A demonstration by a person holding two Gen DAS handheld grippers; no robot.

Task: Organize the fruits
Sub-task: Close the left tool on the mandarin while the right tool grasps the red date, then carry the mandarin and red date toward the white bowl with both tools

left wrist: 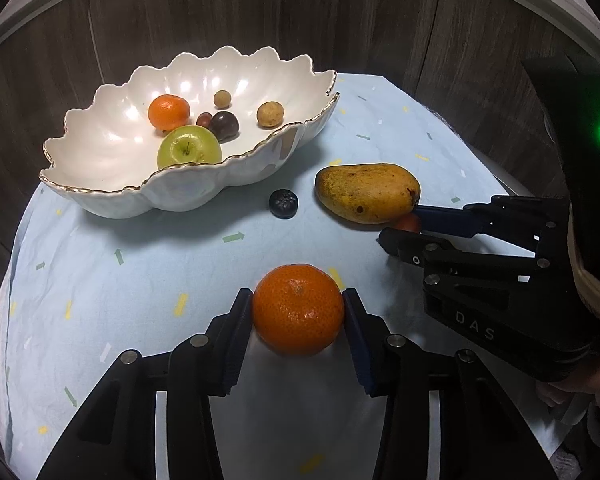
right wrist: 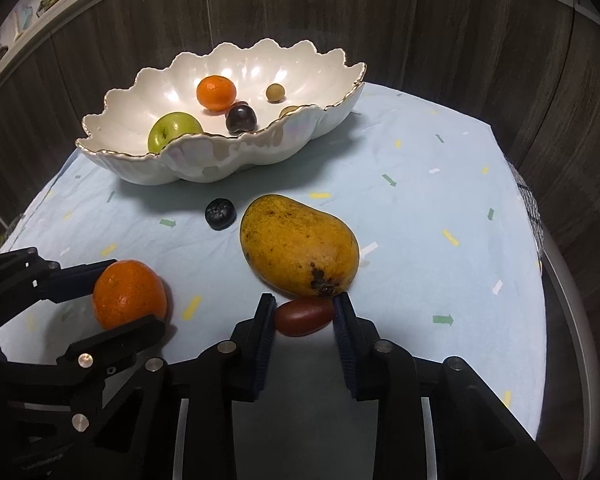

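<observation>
My left gripper (left wrist: 298,300) is shut on an orange mandarin (left wrist: 298,309), low over the blue cloth; it also shows in the right wrist view (right wrist: 130,294). My right gripper (right wrist: 305,307) is shut on a small red fruit (right wrist: 305,316) that lies against the end of a yellow mango (right wrist: 298,245); the mango also shows in the left wrist view (left wrist: 367,193). A small black fruit (left wrist: 283,203) lies between the mango and a white scalloped bowl (left wrist: 112,196). The bowl holds a green apple (left wrist: 189,152), a mandarin (left wrist: 169,111), a dark plum (left wrist: 224,125) and small brown fruits.
The table carries a pale blue cloth (right wrist: 440,208) with small arrow marks. A dark wood-panel wall (right wrist: 420,20) stands close behind the bowl. The cloth's right edge (right wrist: 540,280) drops off beside the mango.
</observation>
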